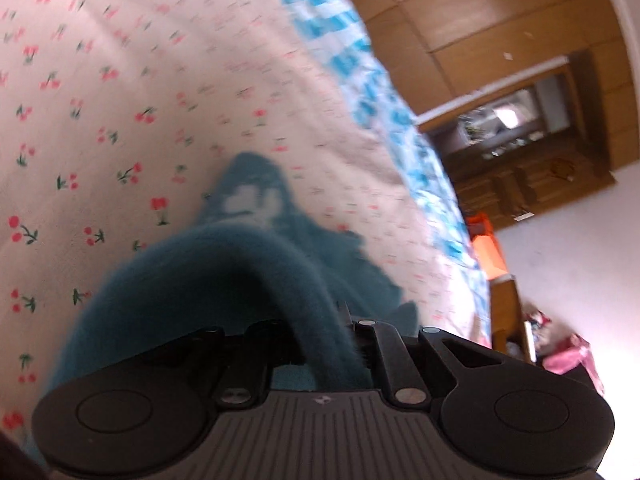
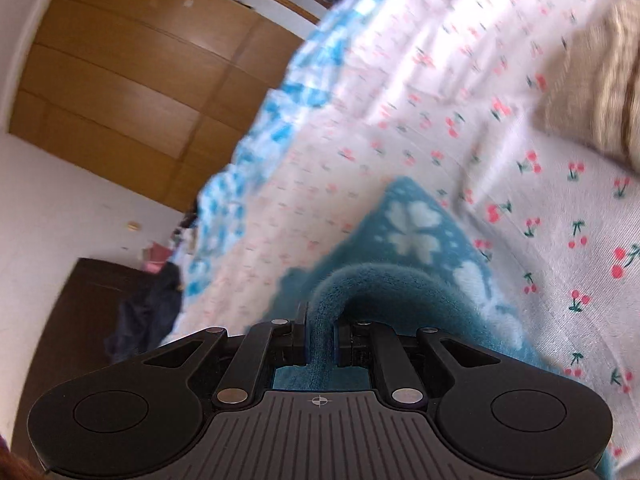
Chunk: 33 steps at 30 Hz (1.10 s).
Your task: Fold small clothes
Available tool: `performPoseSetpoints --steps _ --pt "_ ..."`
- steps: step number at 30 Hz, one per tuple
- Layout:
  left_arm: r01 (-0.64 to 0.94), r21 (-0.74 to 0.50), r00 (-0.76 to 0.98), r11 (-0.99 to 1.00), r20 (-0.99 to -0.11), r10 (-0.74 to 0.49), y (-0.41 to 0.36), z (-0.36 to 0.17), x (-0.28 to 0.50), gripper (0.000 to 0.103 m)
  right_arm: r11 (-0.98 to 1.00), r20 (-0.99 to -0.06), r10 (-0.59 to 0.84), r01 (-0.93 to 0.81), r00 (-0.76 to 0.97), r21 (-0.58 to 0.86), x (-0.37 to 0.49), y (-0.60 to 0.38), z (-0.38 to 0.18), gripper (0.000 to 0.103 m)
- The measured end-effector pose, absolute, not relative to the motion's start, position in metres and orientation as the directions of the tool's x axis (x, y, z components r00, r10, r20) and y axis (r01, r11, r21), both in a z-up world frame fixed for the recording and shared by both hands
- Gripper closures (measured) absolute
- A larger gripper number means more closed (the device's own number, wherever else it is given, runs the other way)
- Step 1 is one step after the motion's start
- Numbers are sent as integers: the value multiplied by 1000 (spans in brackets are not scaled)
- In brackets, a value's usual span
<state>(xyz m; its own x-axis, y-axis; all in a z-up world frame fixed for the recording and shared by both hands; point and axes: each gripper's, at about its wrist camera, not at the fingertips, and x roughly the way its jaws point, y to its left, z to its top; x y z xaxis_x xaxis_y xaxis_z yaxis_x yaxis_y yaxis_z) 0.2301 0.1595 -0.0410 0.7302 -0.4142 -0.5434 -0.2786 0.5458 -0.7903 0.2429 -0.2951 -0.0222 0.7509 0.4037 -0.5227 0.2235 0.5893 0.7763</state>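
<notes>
Over the cherry-print sheet [image 2: 500, 168]: teal cloth [image 2: 416, 224] hanging from both grippers.
Left gripper [image 1: 320, 344] and right gripper [image 2: 320, 340] are each pinching a fold (frames blurred).

I count one teal fleece cloth [image 1: 256, 248] with white clover shapes, same cloth in both views, and two grippers: left gripper [image 1: 320, 344], right gripper [image 2: 320, 340]. One cherry-print sheet [image 1: 120, 100], one blue-and-white checked cover [image 2: 280, 96] along its edge, one beige knitted item [image 2: 592, 92]. One wooden wardrobe [image 2: 120, 80], one orange box [image 1: 486, 248].
</notes>
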Motion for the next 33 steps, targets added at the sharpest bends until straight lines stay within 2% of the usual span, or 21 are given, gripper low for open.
performPoseSetpoints --steps 4,8,11,12,13,19,25,28,33 --pt "-265 -796 745 545 -528 -409 158 -47 234 86 576 -524 407 235 748 783 248 -294 -35 89" --pt "-288 -818 745 498 -518 -420 160 -45 237 81 571 -518 408 233 752 787 247 -293 -35 89" --pt "-287 -860 774 423 -468 -427 164 -41 234 63 561 -504 411 225 759 796 243 -294 -33 83" --pt "-291 -869 786 402 -456 -418 164 -39 233 55 558 -499 415 220 761 800 242 -294 -31 78" --pt "-299 -870 796 392 -454 -400 165 -35 231 52 552 -489 418 213 766 806 240 -295 -29 74" --pt "-282 -802 846 526 -467 -257 159 -6 225 42 546 -460 366 215 809 810 232 -303 -18 72" --pt "-330 -670 819 665 -554 -151 149 -10 217 42 569 -455 303 224 838 791 226 -310 -18 70" --pt "-325 -623 813 712 -568 -126 142 -16 211 42 534 -442 317 227 839 814 233 -315 -21 59" --pt "-305 -536 817 787 -572 -73 128 -11 204 42 585 -409 235 208 882 784 231 -322 -5 51"
